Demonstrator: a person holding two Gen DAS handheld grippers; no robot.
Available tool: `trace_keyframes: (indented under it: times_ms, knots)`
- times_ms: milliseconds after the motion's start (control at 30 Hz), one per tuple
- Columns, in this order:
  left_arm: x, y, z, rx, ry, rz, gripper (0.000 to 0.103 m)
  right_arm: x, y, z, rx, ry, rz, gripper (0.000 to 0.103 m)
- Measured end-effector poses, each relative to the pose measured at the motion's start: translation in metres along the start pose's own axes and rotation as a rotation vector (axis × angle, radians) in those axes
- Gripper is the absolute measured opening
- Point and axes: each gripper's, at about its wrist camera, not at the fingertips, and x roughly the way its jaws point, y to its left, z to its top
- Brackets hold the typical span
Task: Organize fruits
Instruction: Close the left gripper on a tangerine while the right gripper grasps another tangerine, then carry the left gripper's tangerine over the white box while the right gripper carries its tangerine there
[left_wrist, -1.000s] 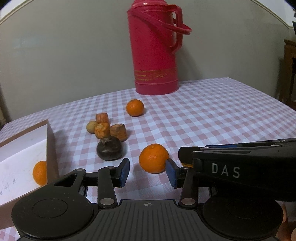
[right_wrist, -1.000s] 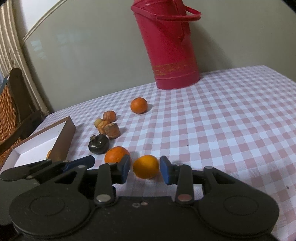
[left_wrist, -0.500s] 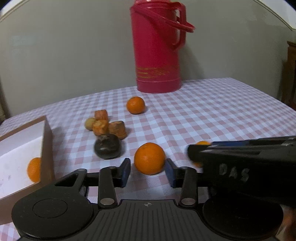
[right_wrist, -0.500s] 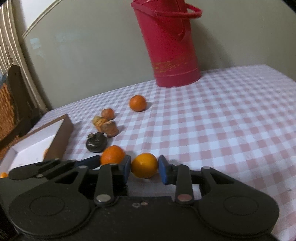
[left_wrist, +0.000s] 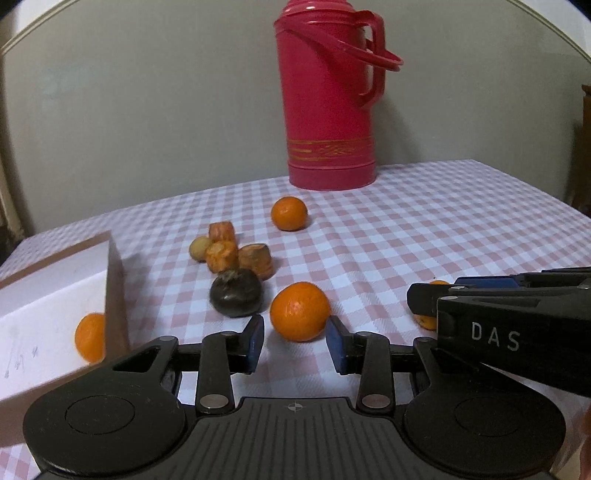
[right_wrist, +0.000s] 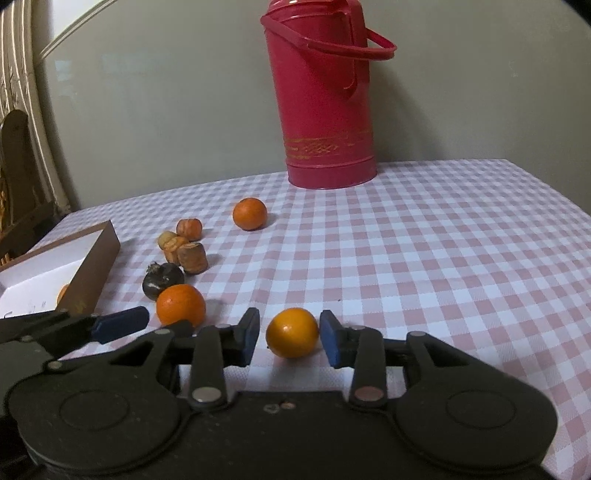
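Fruit-sorting at a checked table (left_wrist: 424, 229): I hold both tongs low over the cloth, each lined up on its own orange. My left tongs (left_wrist: 295, 341) are released, blue pads spread either side of the deep orange fruit (left_wrist: 299, 311), which sits on the cloth just ahead of the pad tips and touches neither. My right tongs (right_wrist: 288, 338) are likewise released around the yellower orange (right_wrist: 292, 333), with a small gap visible on both sides.

A brown box (left_wrist: 110, 291) with a white lining stands at my left, one orange (left_wrist: 89, 336) already inside it. A third loose orange (left_wrist: 289, 213) lies farther back, near the red flask (left_wrist: 328, 96). A dark round fruit (left_wrist: 236, 297) and a cluster of small brownish pieces (left_wrist: 229, 251) sit between the box and my left tongs.

As I judge it, the step in hand is the double grasp. To do it well, I should ease each pair forward until the pads sit at the widest part of the fruit, then close gently and evenly; round fruit will roll away from an off-centre squeeze. The two tongs sit close together, so I should lift without crossing them.
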Motion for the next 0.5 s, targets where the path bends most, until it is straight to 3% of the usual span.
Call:
trace_keyframes:
  times_ms: [500]
  knots:
    - [0.017,-0.004,0.005,-0.004,0.012,-0.023,0.038,0.008,-0.008,0.004,0.068,0.025,0.036,0.026]
